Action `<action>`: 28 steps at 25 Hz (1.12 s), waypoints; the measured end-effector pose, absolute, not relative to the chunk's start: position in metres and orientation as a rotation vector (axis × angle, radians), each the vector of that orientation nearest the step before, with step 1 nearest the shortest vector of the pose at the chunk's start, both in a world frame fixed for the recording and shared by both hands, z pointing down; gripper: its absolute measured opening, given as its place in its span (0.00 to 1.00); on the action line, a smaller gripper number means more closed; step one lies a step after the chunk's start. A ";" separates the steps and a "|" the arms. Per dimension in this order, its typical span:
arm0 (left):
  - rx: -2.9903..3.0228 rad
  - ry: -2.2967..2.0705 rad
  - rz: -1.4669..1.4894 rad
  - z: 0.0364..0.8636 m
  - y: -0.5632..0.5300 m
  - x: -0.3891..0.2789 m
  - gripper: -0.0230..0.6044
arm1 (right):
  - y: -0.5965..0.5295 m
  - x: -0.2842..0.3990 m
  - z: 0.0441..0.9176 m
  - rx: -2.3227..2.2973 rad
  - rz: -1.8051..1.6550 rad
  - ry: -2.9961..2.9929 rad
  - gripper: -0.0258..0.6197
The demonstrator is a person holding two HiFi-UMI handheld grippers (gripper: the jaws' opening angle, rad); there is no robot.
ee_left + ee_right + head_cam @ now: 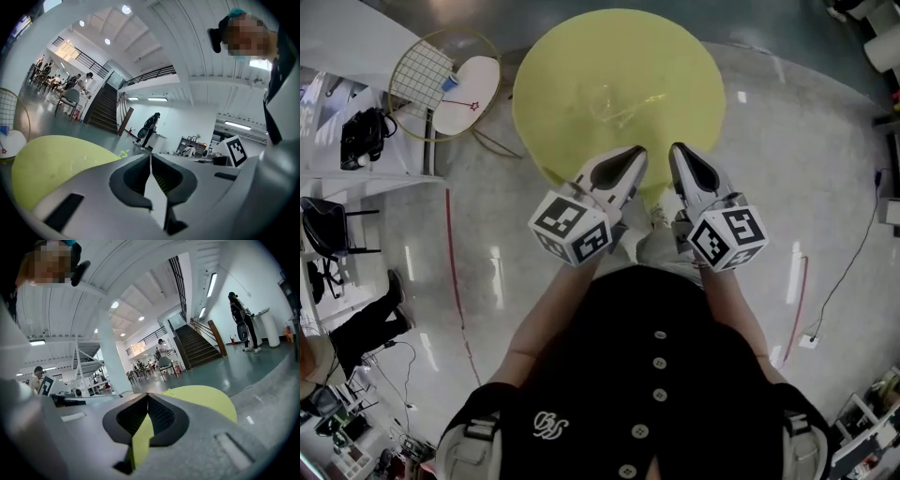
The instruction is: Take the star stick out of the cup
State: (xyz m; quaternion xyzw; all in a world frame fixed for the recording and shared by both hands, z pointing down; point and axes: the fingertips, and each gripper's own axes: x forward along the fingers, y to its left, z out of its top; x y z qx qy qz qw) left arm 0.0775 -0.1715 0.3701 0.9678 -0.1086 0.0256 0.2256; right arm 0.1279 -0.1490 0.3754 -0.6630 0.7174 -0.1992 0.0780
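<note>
Probably light, thin and stiff, the star stick (642, 103) leans in a clear, easily tipped cup (602, 98) at mid yellow table (553, 56), best pinched high on its shaft, while left claw (635, 156) and right claw (679, 152), both closed on nothing, hover at its near edge.

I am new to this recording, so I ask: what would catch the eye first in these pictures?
A round yellow-green table fills the top middle of the head view, with a faint clear cup near its centre. At its near edge the left gripper and the right gripper point toward it, both shut and empty.
</note>
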 end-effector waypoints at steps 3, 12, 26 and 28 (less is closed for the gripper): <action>2.713 -0.372 0.116 0.372 -0.186 0.091 0.07 | -0.161 0.152 0.373 -1.977 -0.605 2.158 0.04; 2.766 -0.582 0.309 0.399 -0.226 0.110 0.07 | -0.200 0.186 0.388 -1.887 -0.707 2.230 0.04; 2.749 -0.777 0.610 0.442 -0.260 0.124 0.10 | -0.234 0.233 0.425 -1.823 -0.858 2.251 0.04; 2.757 -0.765 0.668 0.450 -0.263 0.127 0.23 | -0.239 0.235 0.432 -1.812 -0.874 2.263 0.04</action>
